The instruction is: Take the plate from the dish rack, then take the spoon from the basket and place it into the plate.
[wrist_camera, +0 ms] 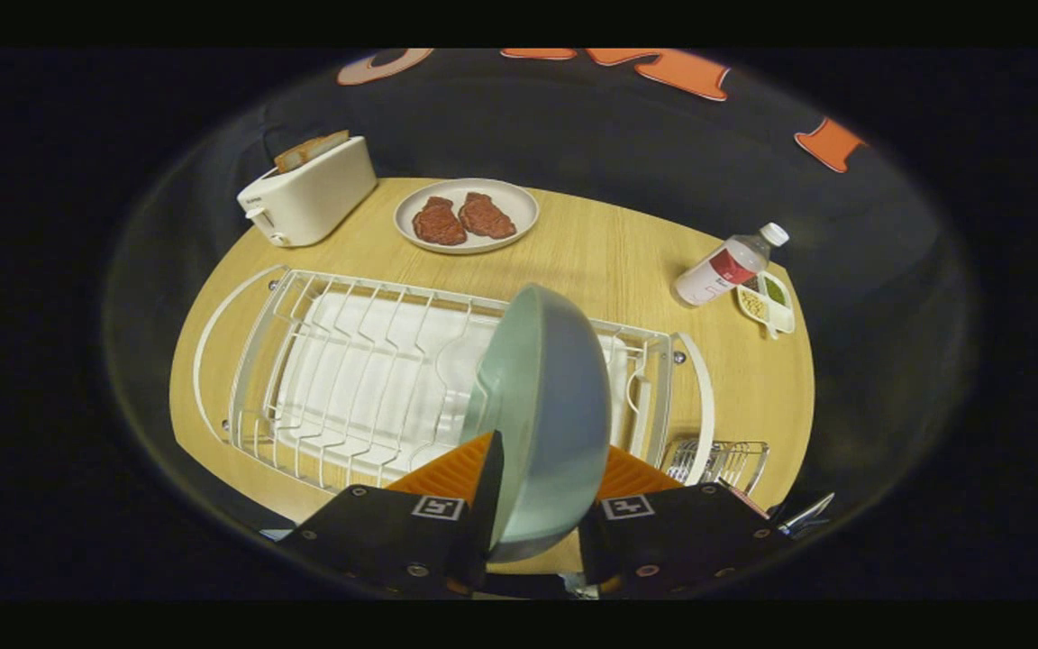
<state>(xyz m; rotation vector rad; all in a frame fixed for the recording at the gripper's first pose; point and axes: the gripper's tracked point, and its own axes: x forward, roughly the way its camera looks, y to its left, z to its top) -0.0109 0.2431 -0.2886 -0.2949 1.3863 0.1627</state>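
Observation:
A pale green plate [544,416] stands on edge between my two fingers, and my gripper [537,491] is shut on its lower rim. The plate hangs above the right part of the white wire dish rack [339,379], which lies just beyond the fingers. To the right of the rack sits a small wire basket [724,461], close to the right finger. A metal utensil tip [809,514] pokes out past the right finger; I cannot tell whether it is the spoon.
Beyond the rack, on the wooden table [609,261], a white toaster [310,194] with bread stands far left. A plate with two pieces of meat [466,216] sits beside it. A bottle [728,264] and a small condiment dish [767,305] lie at the far right.

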